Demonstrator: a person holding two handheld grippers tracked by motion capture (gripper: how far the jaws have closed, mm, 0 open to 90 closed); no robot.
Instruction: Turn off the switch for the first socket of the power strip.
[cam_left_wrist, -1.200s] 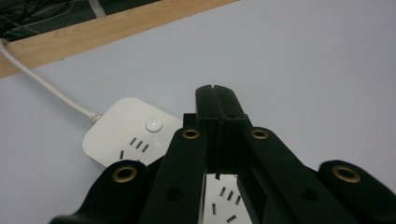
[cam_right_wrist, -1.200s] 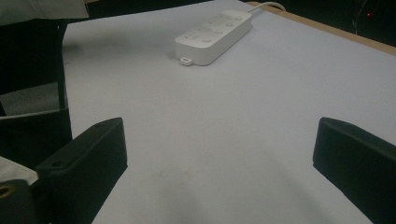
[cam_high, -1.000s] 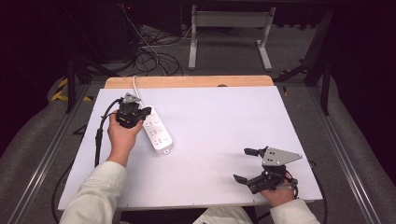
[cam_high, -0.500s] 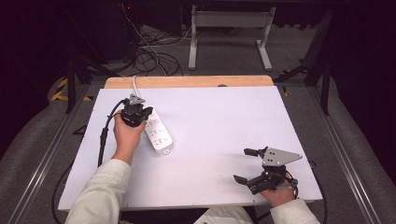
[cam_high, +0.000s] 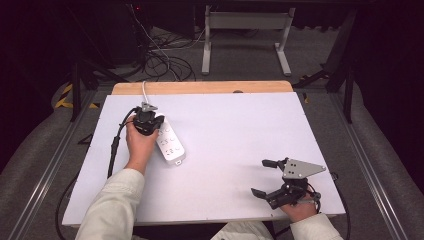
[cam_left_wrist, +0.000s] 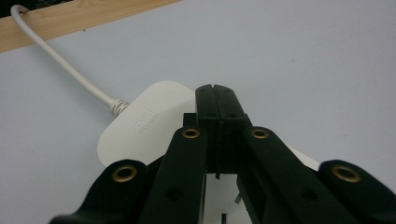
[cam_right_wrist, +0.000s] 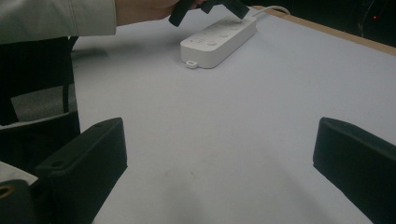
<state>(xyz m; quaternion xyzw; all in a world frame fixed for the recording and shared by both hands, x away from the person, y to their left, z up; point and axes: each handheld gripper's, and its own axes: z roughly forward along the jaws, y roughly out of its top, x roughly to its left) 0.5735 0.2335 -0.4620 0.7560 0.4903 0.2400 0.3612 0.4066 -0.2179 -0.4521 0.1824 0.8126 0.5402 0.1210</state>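
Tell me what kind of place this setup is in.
Probably a lab or recording workspace, not a home: a white board-topped work table, loose black cables on the grey floor behind it, a metal stand frame, and dark surroundings. A white plastic power strip lies on the table.

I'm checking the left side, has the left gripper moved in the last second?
Yes. The left gripper has shifted toward the table's far wooden edge, along the white power strip to its cord end.

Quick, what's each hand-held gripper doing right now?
Left hand-held gripper: shut, empty, over the power strip.
Right hand-held gripper: open, empty.
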